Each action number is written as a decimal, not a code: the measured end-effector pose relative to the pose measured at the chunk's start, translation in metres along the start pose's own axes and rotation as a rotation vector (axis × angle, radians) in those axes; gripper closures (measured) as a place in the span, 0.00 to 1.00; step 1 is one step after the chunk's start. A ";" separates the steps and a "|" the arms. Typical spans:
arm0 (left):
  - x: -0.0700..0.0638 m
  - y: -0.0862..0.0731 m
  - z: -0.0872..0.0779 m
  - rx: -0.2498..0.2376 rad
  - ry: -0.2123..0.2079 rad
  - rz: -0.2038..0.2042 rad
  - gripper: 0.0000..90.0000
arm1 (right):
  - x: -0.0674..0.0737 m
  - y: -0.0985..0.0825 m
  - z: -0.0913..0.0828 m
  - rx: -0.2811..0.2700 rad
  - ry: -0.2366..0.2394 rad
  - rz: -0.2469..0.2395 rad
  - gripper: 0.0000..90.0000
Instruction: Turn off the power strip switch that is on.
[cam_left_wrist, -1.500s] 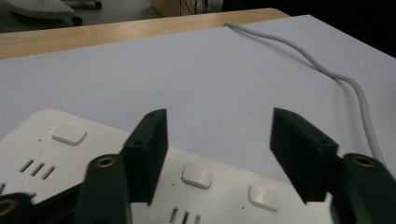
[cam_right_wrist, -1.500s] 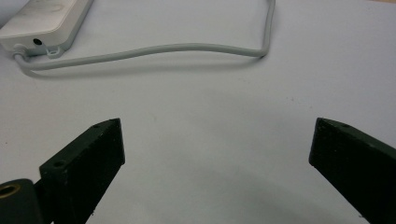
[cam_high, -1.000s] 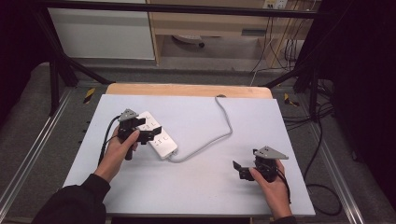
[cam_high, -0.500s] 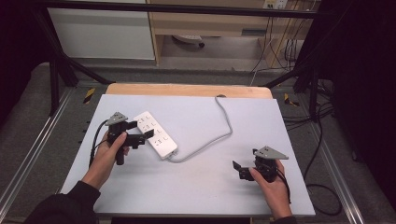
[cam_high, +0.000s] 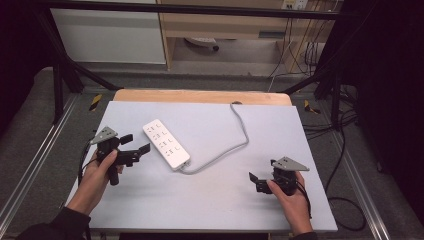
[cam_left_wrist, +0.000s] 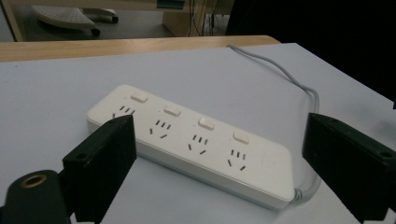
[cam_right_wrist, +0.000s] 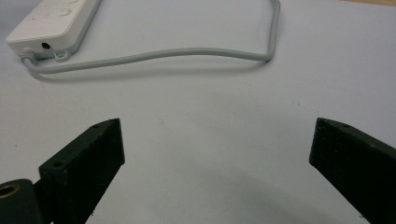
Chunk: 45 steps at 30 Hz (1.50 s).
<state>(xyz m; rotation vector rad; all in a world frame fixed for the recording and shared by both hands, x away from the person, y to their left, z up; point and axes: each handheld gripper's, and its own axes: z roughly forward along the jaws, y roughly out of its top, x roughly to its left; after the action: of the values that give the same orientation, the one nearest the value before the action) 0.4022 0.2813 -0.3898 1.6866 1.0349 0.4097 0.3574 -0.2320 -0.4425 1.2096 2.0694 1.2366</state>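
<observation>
A white power strip (cam_high: 166, 143) with several sockets and switches lies diagonally on the pale table mat (cam_high: 210, 210), left of centre. Its grey cable (cam_high: 225, 150) leaves the near end and curves off toward the table's back edge. My left gripper (cam_high: 136, 142) is held just left of the strip, jaws open and pointed at it, not touching. In the left gripper view the strip (cam_left_wrist: 187, 140) lies a short way ahead of the wide-open left gripper (cam_left_wrist: 219, 140). My right gripper (cam_high: 255, 182) rests open at the front right, with bare mat between its jaws.
The right gripper view has the strip's cable end (cam_right_wrist: 51, 23) and the looping cable (cam_right_wrist: 163, 55) far ahead of the right gripper (cam_right_wrist: 219, 140). A wooden strip (cam_high: 200, 96) borders the table's back. Black frame rails and floor cables surround the table.
My left gripper has drawn back leftward off the power strip's left end and now stands apart from it, open. The strip has stayed put. The right gripper has not moved.
</observation>
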 end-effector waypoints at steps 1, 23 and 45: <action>0.001 -0.002 -0.003 -0.004 0.000 -0.003 0.11 | 0.000 0.000 0.000 0.002 0.002 0.002 0.04; 0.008 -0.038 -0.053 -0.018 0.023 -0.017 0.12 | 0.000 0.000 -0.001 -0.007 0.003 0.004 0.04; 0.015 -0.065 -0.075 -0.003 0.024 0.006 0.11 | -0.003 -0.001 -0.003 -0.008 -0.005 0.009 0.04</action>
<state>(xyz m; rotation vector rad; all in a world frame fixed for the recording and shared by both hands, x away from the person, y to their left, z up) 0.3295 0.3421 -0.4229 1.6865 1.0466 0.4365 0.3561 -0.2362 -0.4416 1.2188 2.0557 1.2440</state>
